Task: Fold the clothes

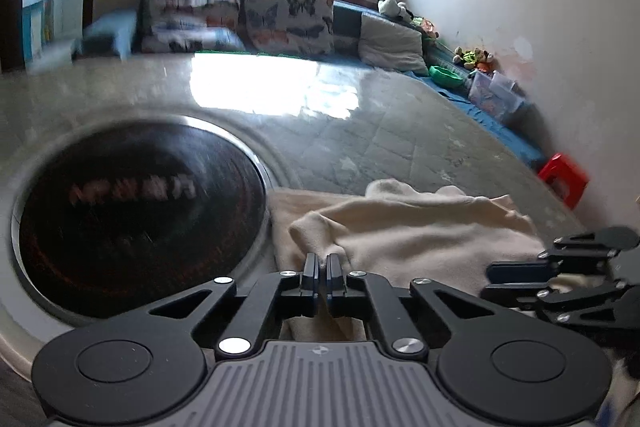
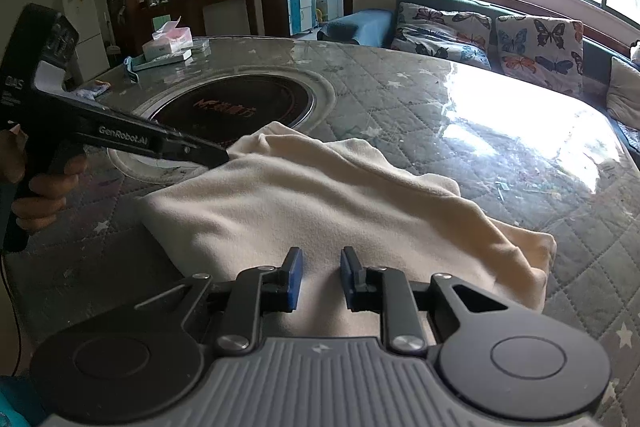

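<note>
A cream garment (image 2: 304, 211) lies partly folded on the quilted grey table (image 2: 400, 95). In the left wrist view the garment (image 1: 420, 231) spreads ahead and to the right. My left gripper (image 1: 322, 263) is shut on a raised fold at the garment's left edge. The right wrist view shows that left gripper (image 2: 222, 155) biting the cloth's far left corner, with a person's hand (image 2: 44, 187) on its handle. My right gripper (image 2: 322, 269) hovers open over the near edge of the cloth, nothing between its blue pads. That right gripper (image 1: 496, 281) appears side-on at the right of the left wrist view.
A round dark hob (image 2: 236, 105) is set into the table left of the garment. A tissue box (image 2: 168, 41) and small items sit at the far left edge. A sofa with butterfly cushions (image 2: 536, 43) stands behind. A red stool (image 1: 564, 179) is beside the wall.
</note>
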Demonstrator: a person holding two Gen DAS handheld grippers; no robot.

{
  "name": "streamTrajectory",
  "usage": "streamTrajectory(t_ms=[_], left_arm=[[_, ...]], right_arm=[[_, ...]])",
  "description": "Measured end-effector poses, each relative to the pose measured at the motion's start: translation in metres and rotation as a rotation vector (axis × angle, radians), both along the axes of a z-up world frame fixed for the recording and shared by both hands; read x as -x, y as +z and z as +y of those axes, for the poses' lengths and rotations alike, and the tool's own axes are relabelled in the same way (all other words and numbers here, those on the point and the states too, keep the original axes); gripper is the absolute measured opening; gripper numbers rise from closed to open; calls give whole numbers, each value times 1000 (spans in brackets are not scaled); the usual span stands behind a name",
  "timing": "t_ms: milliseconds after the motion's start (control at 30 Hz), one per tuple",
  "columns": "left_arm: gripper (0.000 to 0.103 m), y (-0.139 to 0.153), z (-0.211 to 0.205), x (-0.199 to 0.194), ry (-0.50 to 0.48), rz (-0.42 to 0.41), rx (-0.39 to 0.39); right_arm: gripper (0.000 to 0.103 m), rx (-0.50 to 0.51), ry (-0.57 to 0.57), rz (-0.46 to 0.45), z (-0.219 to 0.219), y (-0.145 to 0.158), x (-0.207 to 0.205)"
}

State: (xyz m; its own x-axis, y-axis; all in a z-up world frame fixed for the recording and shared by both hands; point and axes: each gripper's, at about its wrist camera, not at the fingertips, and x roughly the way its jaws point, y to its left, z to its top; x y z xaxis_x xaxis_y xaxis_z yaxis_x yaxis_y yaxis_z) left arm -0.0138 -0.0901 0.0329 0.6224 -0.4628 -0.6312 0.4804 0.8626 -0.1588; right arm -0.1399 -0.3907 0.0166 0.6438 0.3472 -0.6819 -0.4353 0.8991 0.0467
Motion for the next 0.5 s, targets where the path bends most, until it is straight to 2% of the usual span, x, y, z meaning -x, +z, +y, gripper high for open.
streamTrajectory(t_ms=[100,367,500], left_arm=[[3,3,-9,8,-17,-84,-88],[7,10,-8,8,-6,-77,-83],[8,15,-8,12,-15,-80,-67]], right_arm=[[21,11,6,-4,1,-1,0],[22,2,12,2,-1,7,-5],[21,-9,-7,-24,0,19,-25]])
